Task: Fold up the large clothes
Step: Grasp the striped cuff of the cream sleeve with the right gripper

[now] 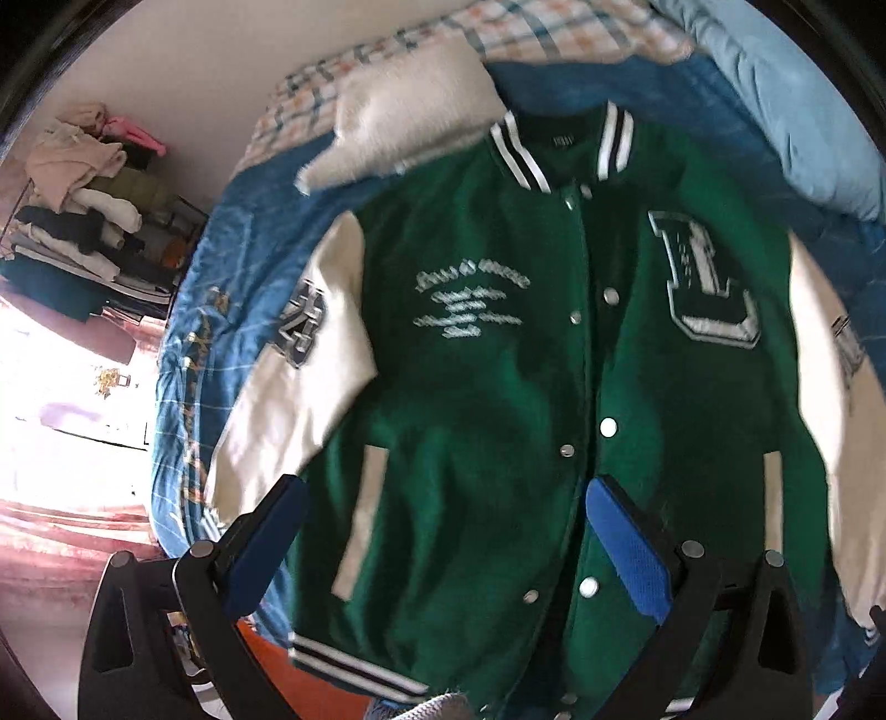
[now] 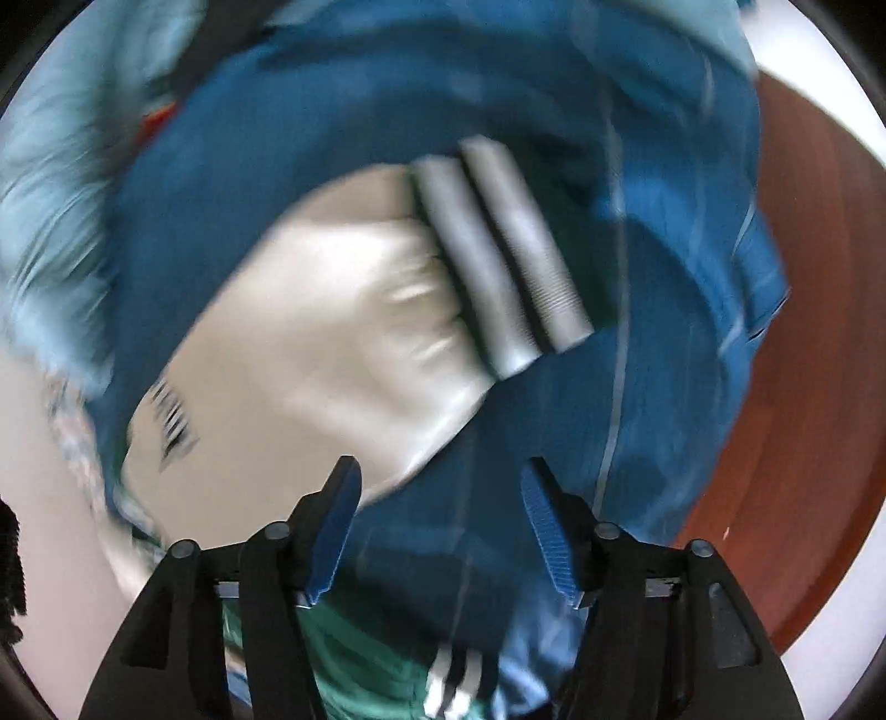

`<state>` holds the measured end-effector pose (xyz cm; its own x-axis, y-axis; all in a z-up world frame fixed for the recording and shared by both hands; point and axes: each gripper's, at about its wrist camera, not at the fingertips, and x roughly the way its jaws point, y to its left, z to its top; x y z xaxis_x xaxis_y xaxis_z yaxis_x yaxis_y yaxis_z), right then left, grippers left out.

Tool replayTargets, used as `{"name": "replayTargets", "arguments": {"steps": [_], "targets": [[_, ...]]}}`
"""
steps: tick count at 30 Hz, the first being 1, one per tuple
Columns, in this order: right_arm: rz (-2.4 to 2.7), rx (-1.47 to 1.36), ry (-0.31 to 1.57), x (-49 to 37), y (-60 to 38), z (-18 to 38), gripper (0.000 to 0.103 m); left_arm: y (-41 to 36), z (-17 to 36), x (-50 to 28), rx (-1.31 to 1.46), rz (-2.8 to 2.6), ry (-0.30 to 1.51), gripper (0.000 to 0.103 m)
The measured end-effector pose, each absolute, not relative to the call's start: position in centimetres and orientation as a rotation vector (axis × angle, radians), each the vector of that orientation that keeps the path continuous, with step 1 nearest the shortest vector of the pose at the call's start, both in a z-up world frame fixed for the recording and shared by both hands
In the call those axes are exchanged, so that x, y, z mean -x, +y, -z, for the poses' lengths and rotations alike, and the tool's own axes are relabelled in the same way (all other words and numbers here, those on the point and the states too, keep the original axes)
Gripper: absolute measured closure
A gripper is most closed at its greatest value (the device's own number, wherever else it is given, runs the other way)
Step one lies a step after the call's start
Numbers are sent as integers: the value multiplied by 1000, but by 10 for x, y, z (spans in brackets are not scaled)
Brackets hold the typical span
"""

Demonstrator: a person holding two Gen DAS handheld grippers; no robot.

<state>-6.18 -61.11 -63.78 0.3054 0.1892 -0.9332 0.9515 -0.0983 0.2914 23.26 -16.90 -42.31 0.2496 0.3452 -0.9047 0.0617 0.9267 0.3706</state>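
A green varsity jacket [image 1: 498, 387] with cream sleeves, a white "L" patch and striped collar lies face up, spread flat on a blue bedspread [image 1: 243, 243]. My left gripper [image 1: 443, 498] is open and empty above the jacket's lower front, near the snap placket. In the right wrist view a cream sleeve [image 2: 310, 343] with a grey-striped cuff [image 2: 498, 260] lies on the blue bedspread [image 2: 637, 387]. My right gripper [image 2: 440, 487] is open and empty just above the bedspread, beside the sleeve's lower edge. The green hem [image 2: 360, 664] shows below the fingers.
A white fluffy pillow [image 1: 404, 111] and a checked blanket [image 1: 554, 27] lie at the bed's head. A light blue quilt [image 1: 786, 111] lies at the right. A rack of piled clothes [image 1: 83, 194] stands left of the bed. Brown floor [image 2: 803, 332] shows beyond the bed edge.
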Motion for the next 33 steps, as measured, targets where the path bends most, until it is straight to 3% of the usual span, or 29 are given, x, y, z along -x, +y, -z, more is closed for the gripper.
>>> {"name": "replayTargets", "arguments": {"steps": [2, 4, 6, 11, 14, 16, 19, 21, 23, 26, 29, 31, 32, 33], "targets": [[915, -1599, 1035, 60, -622, 664, 40, -179, 441, -238, -376, -194, 1330, 0], [922, -1536, 1015, 46, -629, 666, 57, -190, 456, -240, -392, -181, 1338, 0], [957, -1403, 1035, 27, -633, 658, 81, -200, 468, -240, -420, -161, 1339, 0], [1016, -1117, 929, -18, -649, 592, 85, -230, 479, -247, -429, -91, 1334, 0], [1065, -978, 754, -36, -672, 552, 85, -252, 481, -256, -407, -42, 1320, 0], [1054, -923, 739, -59, -698, 559, 81, -270, 487, -264, -391, -12, 1319, 0], [970, -1111, 884, -77, -750, 637, 71, -293, 497, -276, -381, 19, 1322, 0], [905, -1307, 929, -72, -772, 684, 58, -302, 501, -285, -378, 29, 1314, 0], [885, -1415, 872, -62, -782, 704, 56, -307, 506, -293, -378, 35, 1299, 0], [836, -1511, 733, -54, -778, 717, 42, -309, 519, -304, -387, 27, 1292, 0], [827, -1541, 640, -64, -777, 734, 40, -305, 533, -312, -386, 6, 1316, 0], [849, -1499, 618, -82, -780, 730, 57, -302, 541, -316, -388, -12, 1326, 0], [861, -1458, 633, -93, -779, 729, 84, -299, 543, -317, -387, -21, 1330, 0], [861, -1420, 658, -104, -778, 726, 84, -297, 544, -318, -383, -24, 1335, 0]]}}
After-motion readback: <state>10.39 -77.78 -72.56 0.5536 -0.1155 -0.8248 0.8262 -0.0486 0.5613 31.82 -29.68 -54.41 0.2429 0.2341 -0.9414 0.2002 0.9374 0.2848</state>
